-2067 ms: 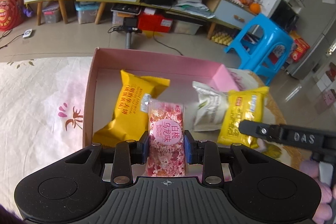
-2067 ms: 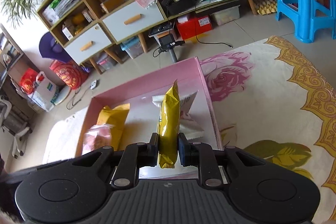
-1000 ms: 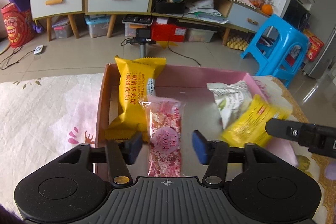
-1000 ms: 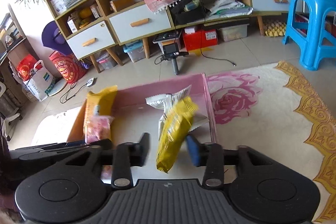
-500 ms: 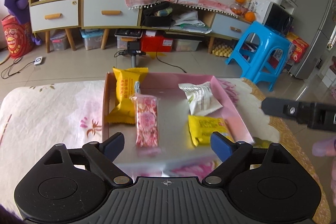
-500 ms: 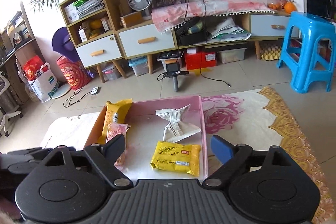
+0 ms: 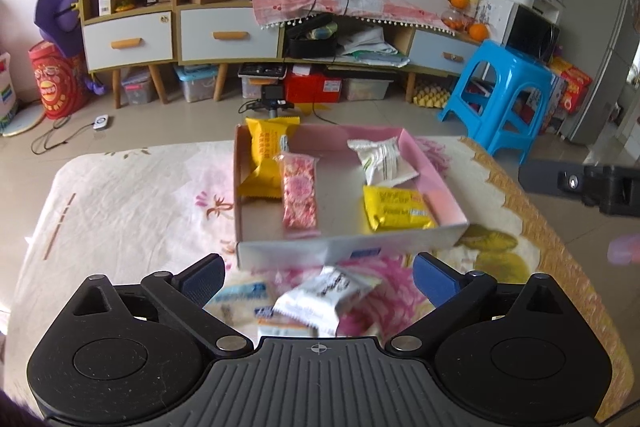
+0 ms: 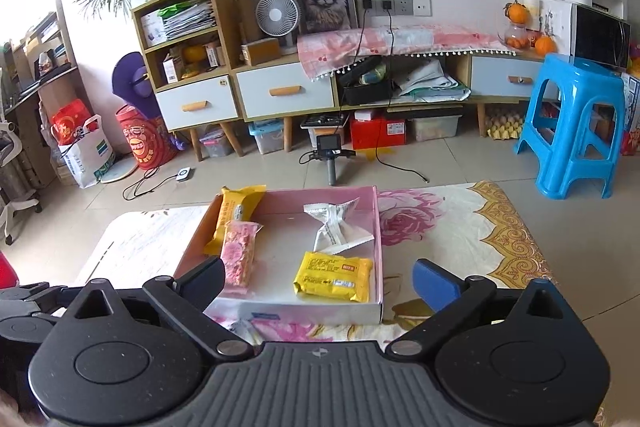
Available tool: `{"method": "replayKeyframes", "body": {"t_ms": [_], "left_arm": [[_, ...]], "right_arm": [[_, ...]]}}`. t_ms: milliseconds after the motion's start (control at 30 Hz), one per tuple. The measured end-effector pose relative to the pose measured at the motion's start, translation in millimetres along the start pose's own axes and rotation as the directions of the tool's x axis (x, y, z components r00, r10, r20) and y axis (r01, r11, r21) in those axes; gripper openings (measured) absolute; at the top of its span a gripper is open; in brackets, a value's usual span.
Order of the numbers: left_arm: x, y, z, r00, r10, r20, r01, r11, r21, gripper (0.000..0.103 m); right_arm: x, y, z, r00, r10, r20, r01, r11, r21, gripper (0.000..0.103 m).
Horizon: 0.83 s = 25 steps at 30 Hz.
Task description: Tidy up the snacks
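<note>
A pink shallow box (image 7: 352, 249) (image 8: 376, 227) sits on the floral tablecloth. In it lie a tall yellow packet (image 7: 266, 155) (image 8: 234, 221), a pink flowered packet (image 7: 298, 191) (image 8: 239, 259), a white-green packet (image 7: 382, 163) (image 8: 336, 227) and a flat yellow packet (image 7: 396, 209) (image 8: 332, 277). My left gripper (image 7: 318, 277) is open and empty, above two white-blue packets (image 7: 324, 297) on the cloth in front of the box. My right gripper (image 8: 318, 277) is open and empty, short of the box's near wall. It shows as a black bar in the left wrist view (image 7: 580, 183).
The table ends just beyond the box. Behind stand a low cabinet with drawers (image 8: 280, 91), a blue plastic stool (image 8: 576, 123), a camera on a stand (image 8: 330, 151) on the tiled floor and a fridge (image 7: 600, 39) at the right.
Both grippers let go of their packets, the pink one and the flat yellow one, in the box, opened wide and drew back. Two white-blue packets have come into the left view.
</note>
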<state>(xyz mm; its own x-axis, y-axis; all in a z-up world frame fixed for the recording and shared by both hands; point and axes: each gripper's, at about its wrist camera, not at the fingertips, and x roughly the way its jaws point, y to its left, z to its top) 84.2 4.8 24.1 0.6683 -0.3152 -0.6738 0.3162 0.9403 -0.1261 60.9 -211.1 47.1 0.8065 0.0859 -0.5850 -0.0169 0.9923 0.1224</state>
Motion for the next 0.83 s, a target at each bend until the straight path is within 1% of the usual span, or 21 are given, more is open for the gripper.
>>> {"method": "replayKeyframes", "body": {"t_ms": [67,200,333,433,533,833], "left_arm": [[-3,1,-9,1.000,0.002,0.000,-0.002,1.000,0.009,0.101],[-7,4,-21,1.000,0.001,-0.013,-0.001,1.000,0.014,0.101],[-12,10,-28,1.000,0.002,-0.014,-0.002,1.000,0.001,0.101],[-15,14,-35,1.000,0.008,-0.008,-0.008,1.000,-0.014,0.101],[-18,18,-42,1.000,0.014,0.004,-0.014,1.000,-0.009,0.101],[-17,34,-64,1.000,0.016,0.004,-0.016,1.000,-0.002,0.101]], "right_arm": [[-3,4,-5,1.000,0.002,0.009,-0.002,1.000,-0.015,0.095],[-4,11,-18,1.000,0.011,0.015,-0.010,0.999,-0.053,0.095],[-6,18,-28,1.000,0.012,0.003,-0.012,0.995,-0.103,0.095],[-9,20,-33,1.000,0.025,0.004,-0.024,0.993,-0.114,0.095],[-10,22,-42,0.999,0.041,-0.007,-0.041,0.990,-0.134,0.095],[-11,31,-73,0.997,0.071,-0.039,-0.078,0.972,-0.222,0.095]]}}
